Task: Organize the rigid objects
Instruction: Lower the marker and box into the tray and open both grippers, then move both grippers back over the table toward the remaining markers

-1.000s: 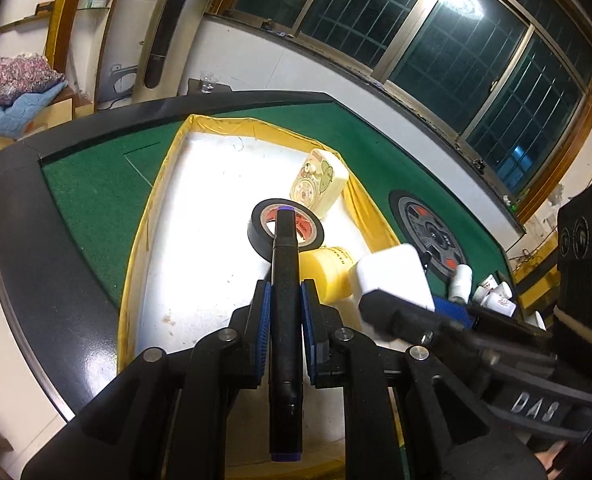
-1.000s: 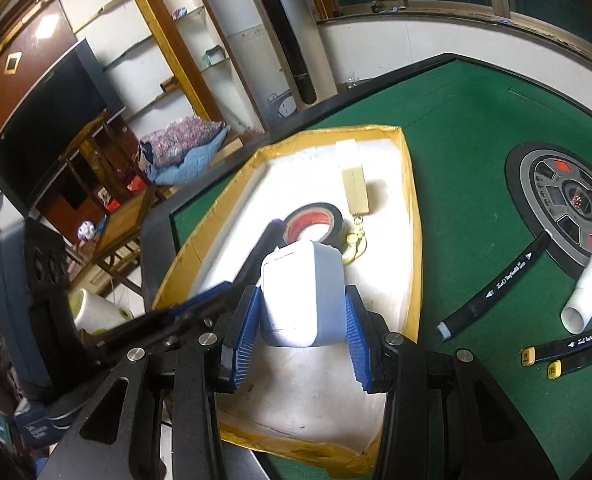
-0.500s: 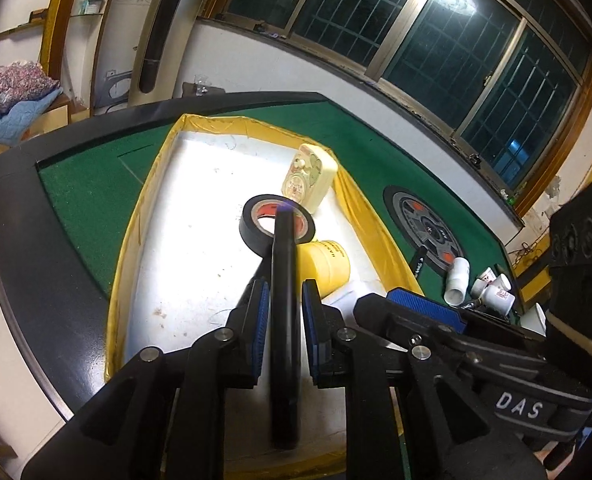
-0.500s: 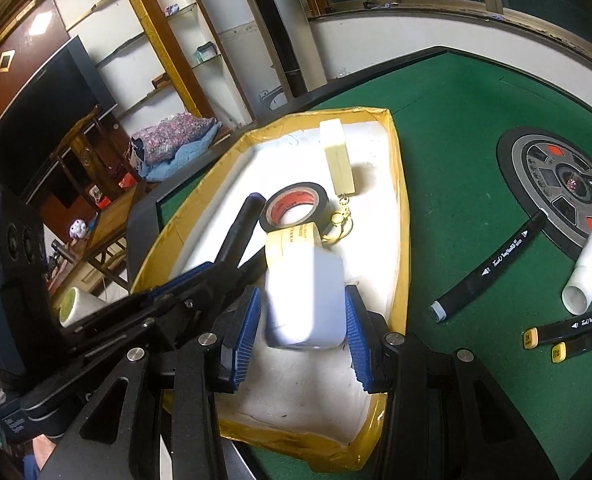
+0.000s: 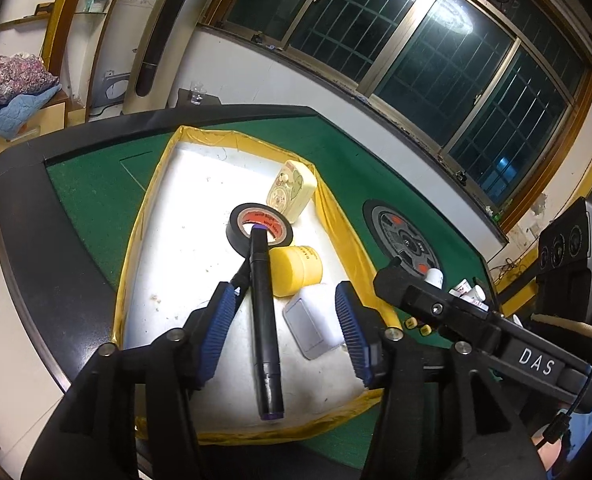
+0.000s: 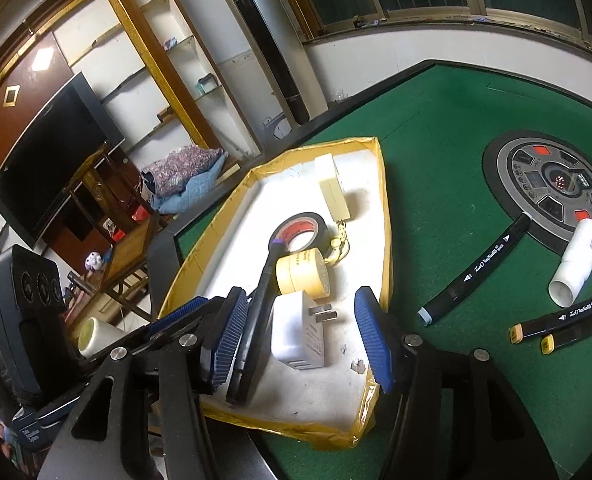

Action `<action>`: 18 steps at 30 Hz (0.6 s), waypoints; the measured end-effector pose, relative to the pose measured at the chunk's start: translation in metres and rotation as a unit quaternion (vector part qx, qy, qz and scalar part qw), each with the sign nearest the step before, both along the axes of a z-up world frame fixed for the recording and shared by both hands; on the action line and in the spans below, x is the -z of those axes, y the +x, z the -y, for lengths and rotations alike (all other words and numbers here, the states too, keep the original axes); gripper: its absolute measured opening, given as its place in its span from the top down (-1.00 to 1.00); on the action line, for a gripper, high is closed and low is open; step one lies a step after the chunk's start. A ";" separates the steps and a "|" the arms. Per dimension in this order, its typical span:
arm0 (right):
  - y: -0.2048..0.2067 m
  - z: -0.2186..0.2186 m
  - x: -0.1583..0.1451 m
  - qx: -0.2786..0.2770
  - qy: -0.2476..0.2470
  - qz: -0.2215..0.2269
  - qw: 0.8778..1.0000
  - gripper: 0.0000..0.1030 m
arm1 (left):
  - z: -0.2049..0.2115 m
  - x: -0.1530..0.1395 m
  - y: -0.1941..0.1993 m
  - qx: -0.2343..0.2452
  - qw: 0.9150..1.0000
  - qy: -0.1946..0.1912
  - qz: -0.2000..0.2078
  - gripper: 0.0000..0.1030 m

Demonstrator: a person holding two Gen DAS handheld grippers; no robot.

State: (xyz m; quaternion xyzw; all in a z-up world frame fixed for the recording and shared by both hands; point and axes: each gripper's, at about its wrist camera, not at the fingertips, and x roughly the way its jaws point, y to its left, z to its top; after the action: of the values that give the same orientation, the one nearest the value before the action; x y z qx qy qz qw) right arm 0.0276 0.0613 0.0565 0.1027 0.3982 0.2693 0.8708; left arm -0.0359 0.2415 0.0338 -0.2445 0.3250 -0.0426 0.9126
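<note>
A black marker (image 5: 265, 320) lies in the yellow-rimmed white tray (image 5: 136, 240), its far tip resting on the black tape roll (image 5: 260, 232). My left gripper (image 5: 284, 334) is opening around the marker, and neither blue pad touches it. A white plug adapter (image 6: 296, 332) lies on the tray floor (image 6: 384, 216) between the pads of my right gripper (image 6: 302, 336). Those jaws are opening too and stand clear of the adapter. The same marker (image 6: 256, 312) lies just left of the adapter (image 5: 312, 328).
In the tray are also a yellow jar (image 6: 304, 272), the tape roll (image 6: 302, 232) and a cream case (image 6: 332, 188) with a keychain. On the green felt to the right lie black markers (image 6: 476, 272), a white tube (image 6: 576, 264) and a round control panel (image 6: 556, 184).
The left jaws spread and let go of the marker, which dropped onto the tray against the tape roll. The right jaws widened and released the white adapter onto the tray floor.
</note>
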 end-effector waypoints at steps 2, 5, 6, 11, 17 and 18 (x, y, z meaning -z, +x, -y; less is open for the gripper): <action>-0.001 0.002 -0.003 0.002 0.002 0.006 1.000 0.00 | 0.001 -0.003 -0.002 0.000 1.000 0.000 0.008 -0.13; -0.004 0.007 -0.007 0.002 0.007 0.020 1.000 -0.03 | 0.003 -0.009 -0.005 0.001 1.000 -0.002 0.020 -0.17; -0.005 0.009 -0.008 0.003 0.009 0.023 1.000 -0.08 | 0.003 -0.011 -0.006 0.001 1.000 -0.004 0.024 -0.19; -0.012 0.019 -0.017 0.006 0.026 0.042 0.999 -0.13 | 0.008 -0.022 -0.014 0.001 0.999 -0.006 0.045 -0.42; -0.021 0.034 -0.022 0.013 0.043 0.051 0.998 -0.18 | 0.020 -0.033 -0.020 0.013 0.998 -0.001 0.058 -0.42; -0.022 0.037 -0.023 0.013 0.044 0.051 0.998 -0.19 | 0.023 -0.034 -0.021 0.015 0.998 -0.002 0.059 -0.42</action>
State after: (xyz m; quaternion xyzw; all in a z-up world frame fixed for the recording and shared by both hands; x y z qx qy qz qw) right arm 0.0058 0.0240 0.0791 0.1326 0.3396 0.2800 0.8881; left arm -0.0570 0.2188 0.0680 -0.2385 0.2742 -0.0716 0.9289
